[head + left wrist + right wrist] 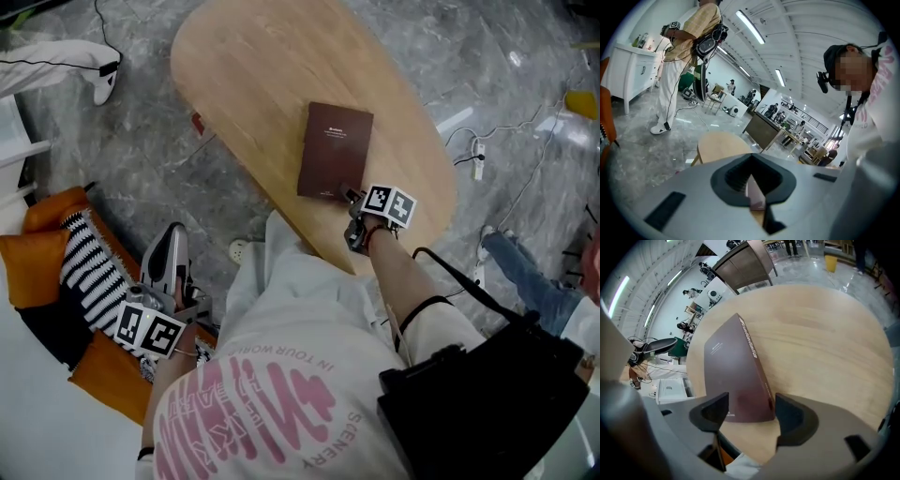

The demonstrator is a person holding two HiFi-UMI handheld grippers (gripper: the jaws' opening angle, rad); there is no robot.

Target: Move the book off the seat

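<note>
Down at seven o'clock, the left gripper (pixel 172 242) hangs over the orange seat (pixel 37 262) and its black-and-white striped cushion (pixel 89 272), jaws clenched on nothing. Across to the smooth, oval, pale-wood tabletop (pixel 253 66): the book (pixel 335 150), a slim maroon hardback with a matte cover, lies flat toward its four o'clock side, off the seat. At the book's six o'clock end, the right gripper (pixel 352 216) has its jaws spread wide, released, with the book's near edge between them.
</note>
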